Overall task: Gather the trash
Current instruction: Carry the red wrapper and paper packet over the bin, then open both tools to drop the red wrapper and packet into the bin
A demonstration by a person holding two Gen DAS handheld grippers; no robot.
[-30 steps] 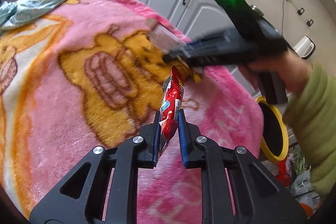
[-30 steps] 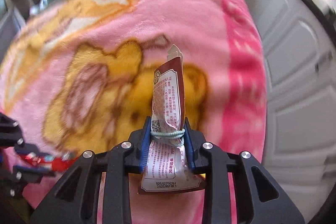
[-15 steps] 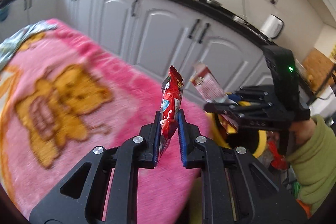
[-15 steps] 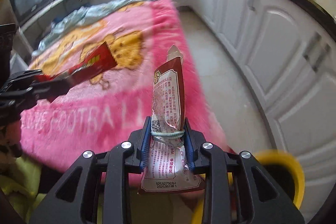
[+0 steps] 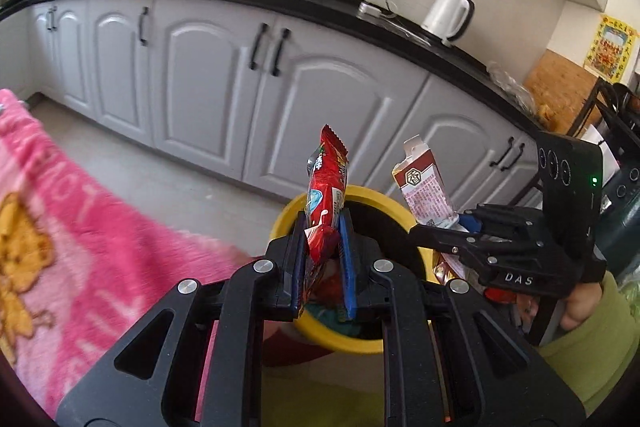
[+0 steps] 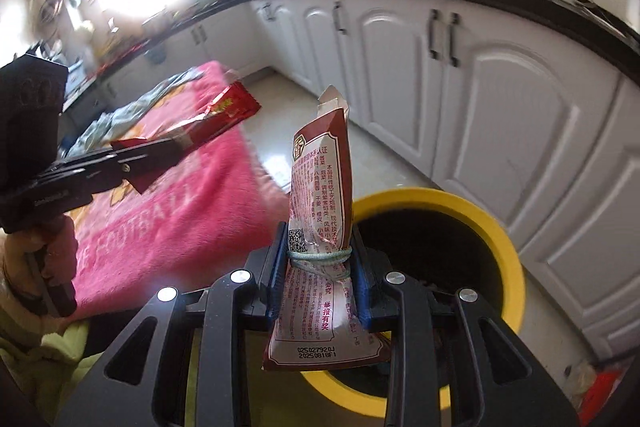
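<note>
Two wrappers held above the yellow bin

The left hand-held gripper [image 5: 323, 269] is clamped nearly closed on a red snack wrapper [image 5: 326, 187], thin, crinkly and featherlight, so its slick foil could slip; it is pinched low, the top standing free. The right hand-held gripper [image 6: 320, 277] is closed partway on a maroon-and-white printed pouch [image 6: 322, 207], gripped at its waist where a pale rubber band cinches it, the firmest spot. Both hang over the yellow-rimmed trash bin [image 6: 504, 239] beside the pink blanket [image 6: 180, 211], ready to drop

Glossy foil wrapper [image 5: 326, 183], fuzzy pink blanket [image 5: 80, 227].
</note>
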